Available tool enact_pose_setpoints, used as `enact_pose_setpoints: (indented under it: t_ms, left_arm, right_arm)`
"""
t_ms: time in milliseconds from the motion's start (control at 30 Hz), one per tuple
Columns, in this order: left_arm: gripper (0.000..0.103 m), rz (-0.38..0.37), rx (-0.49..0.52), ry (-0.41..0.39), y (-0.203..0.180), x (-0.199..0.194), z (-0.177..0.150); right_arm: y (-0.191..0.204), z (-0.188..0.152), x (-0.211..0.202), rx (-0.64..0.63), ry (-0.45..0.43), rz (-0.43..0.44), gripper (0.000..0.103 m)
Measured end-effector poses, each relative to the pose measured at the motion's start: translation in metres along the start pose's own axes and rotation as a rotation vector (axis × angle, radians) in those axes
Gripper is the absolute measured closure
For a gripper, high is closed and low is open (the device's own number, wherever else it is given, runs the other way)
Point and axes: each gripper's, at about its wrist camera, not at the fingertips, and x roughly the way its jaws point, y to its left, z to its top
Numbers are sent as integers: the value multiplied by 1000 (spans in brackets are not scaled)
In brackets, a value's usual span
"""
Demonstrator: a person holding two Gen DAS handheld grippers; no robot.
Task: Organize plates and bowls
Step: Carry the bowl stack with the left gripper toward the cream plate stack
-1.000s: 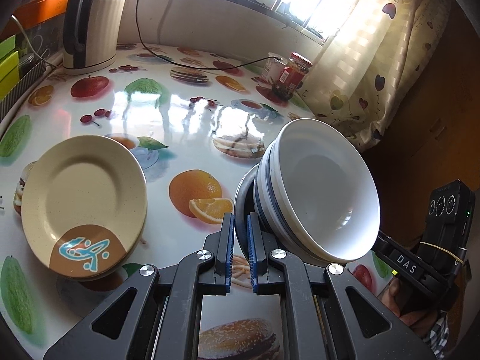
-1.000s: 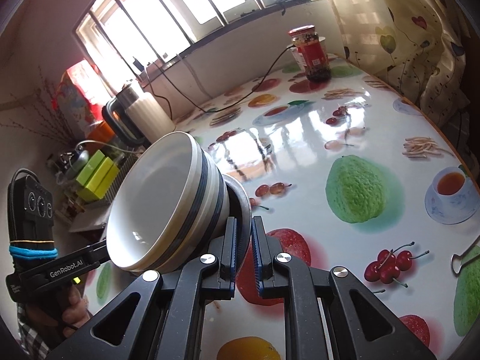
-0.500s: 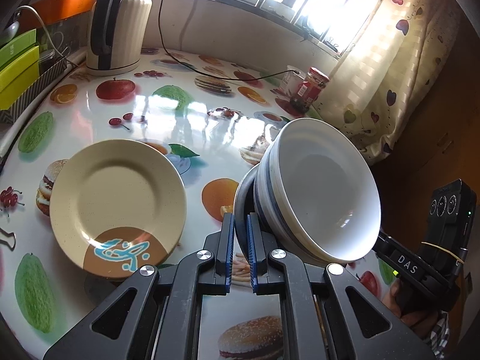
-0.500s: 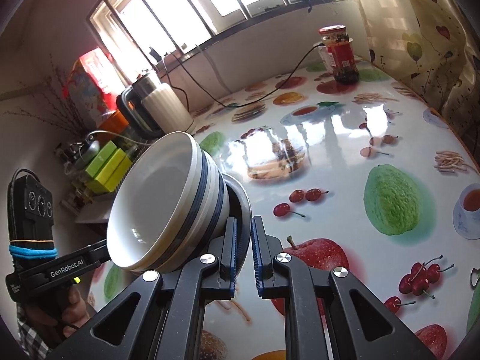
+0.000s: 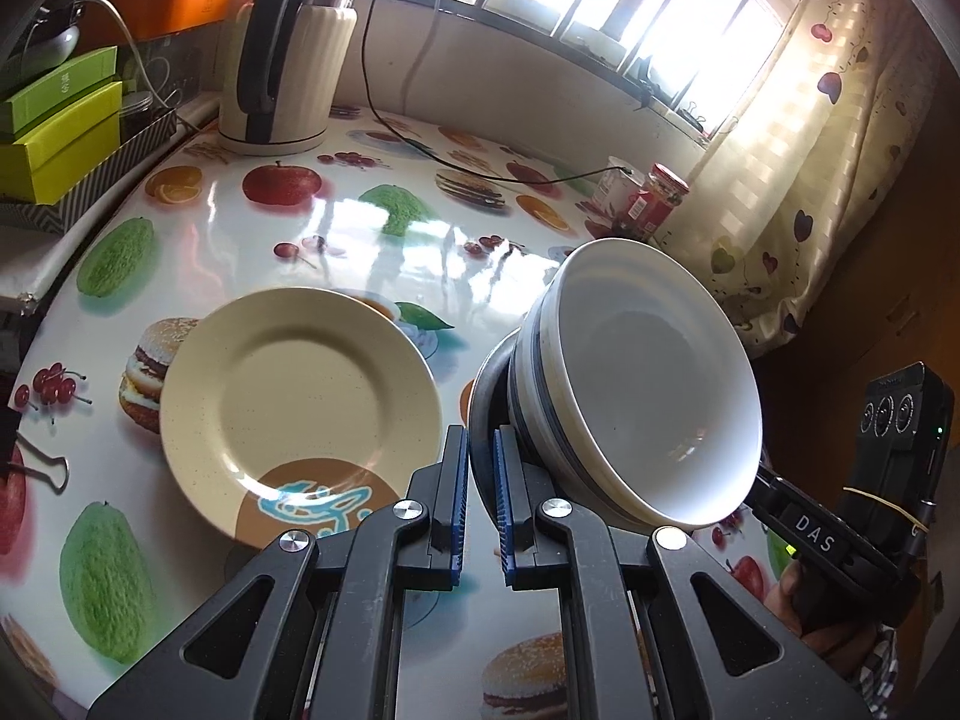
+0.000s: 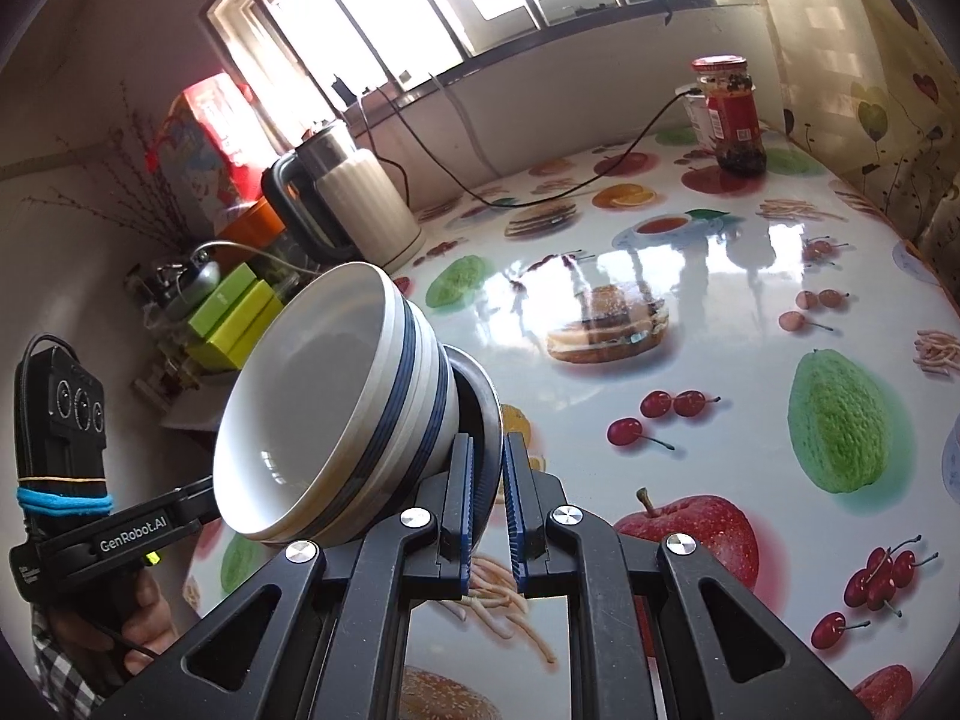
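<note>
Carried further across the surface (image 5: 372, 222) over the last second – cream plate (image 5: 300, 396) now nearer the middle of the left view, kettle (image 5: 288, 48) looming larger, jar (image 6: 732, 114) sliding back in the right view. Same load throughout: striped bowls (image 5: 636, 384) nested on a dark plate (image 5: 483, 396), tilted, held off the surface from both sides. Left gripper (image 5: 477, 480) clamped on the dark plate's rim, jaws nearly together; right gripper (image 6: 489, 486) clamped likewise on the opposite rim. Probably a transfer toward the cream plate, so the stacking step looks under way but not finished – cream plate lying flat and alone, nothing yet on it.

Hard to count the bowls: two at least by the blue bands, perhaps more. Dark plate mostly covered by the bowls, only an edge showing, its face unseen. Cream plate's near edge cut off behind the left gripper. Underside of the load and its clearance above the surface not visible. Hands (image 6: 144, 618) only partly in view at the frame edges.
</note>
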Motion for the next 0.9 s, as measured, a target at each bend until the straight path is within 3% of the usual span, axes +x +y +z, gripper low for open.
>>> enact_pose_setpoints:
  t_ms: [900]
  left_arm:
    - [95,101,-118,-37,69,-18,7]
  right_arm:
    - [56,14,70,-82,87,98,91]
